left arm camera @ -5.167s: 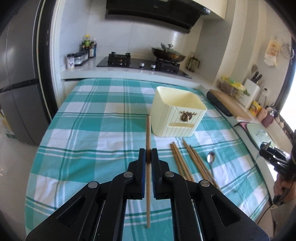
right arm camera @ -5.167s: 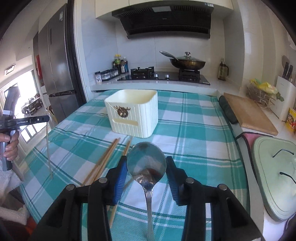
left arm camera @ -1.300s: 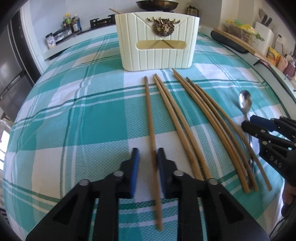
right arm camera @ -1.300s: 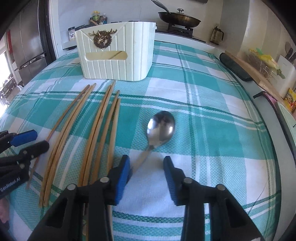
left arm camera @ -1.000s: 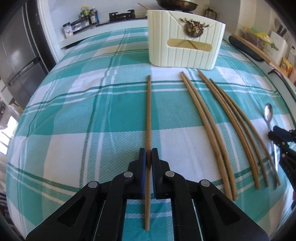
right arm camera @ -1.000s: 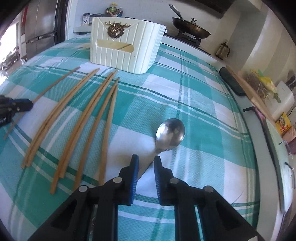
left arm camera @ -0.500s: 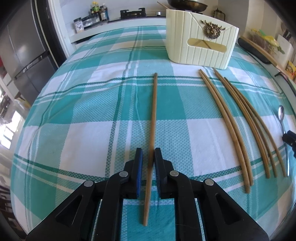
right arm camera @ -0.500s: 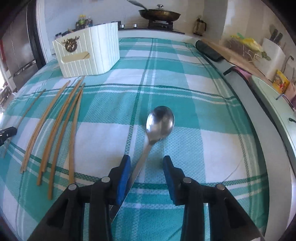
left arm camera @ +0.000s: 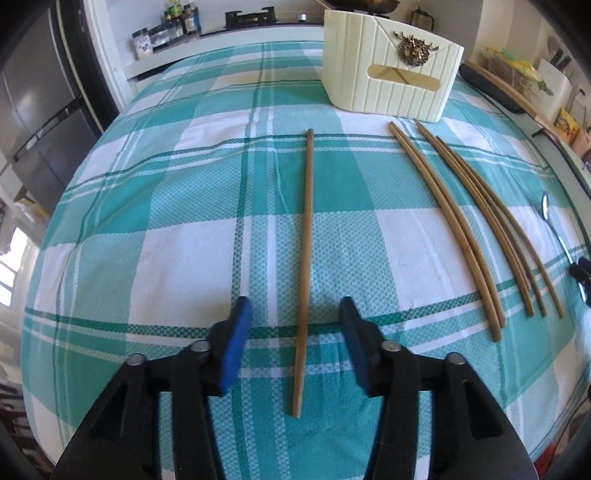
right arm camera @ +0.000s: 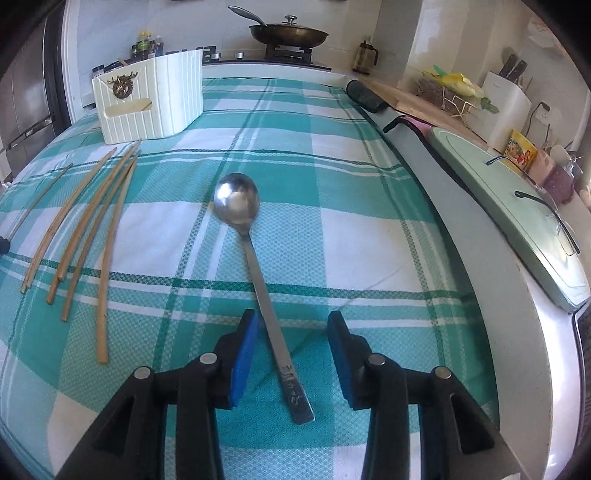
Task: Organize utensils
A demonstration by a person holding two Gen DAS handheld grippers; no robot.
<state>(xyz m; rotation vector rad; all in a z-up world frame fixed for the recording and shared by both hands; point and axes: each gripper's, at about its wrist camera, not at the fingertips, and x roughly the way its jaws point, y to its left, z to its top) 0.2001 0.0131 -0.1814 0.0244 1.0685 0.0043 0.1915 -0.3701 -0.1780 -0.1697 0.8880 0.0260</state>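
My left gripper (left arm camera: pixel 297 314) is open, its jaws either side of a single wooden chopstick (left arm camera: pixel 306 254) that lies flat on the teal checked cloth. Several more chopsticks (left arm camera: pixel 469 221) lie to its right. The cream utensil box (left arm camera: pixel 391 70) stands at the far side with chopsticks inside it. My right gripper (right arm camera: pixel 291 325) is open around the handle of a steel spoon (right arm camera: pixel 251 236), which lies on the cloth. The handle runs close to the left pad (right arm camera: pixel 245 350). The box (right arm camera: pixel 151 101) and chopsticks (right arm camera: pixel 88 221) show at the left there.
A grey table edge (right arm camera: pixel 443 221) and a pale green lid (right arm camera: pixel 517 206) run along the right. A stove with a pan (right arm camera: pixel 288 35), a black fridge (left arm camera: pixel 33 103) and spice jars (left arm camera: pixel 162 29) stand beyond the table.
Both grippers have opened. The left let go of the chopstick, which now lies on the cloth. The right jaws spread wider around the spoon handle and the spoon lies flat.
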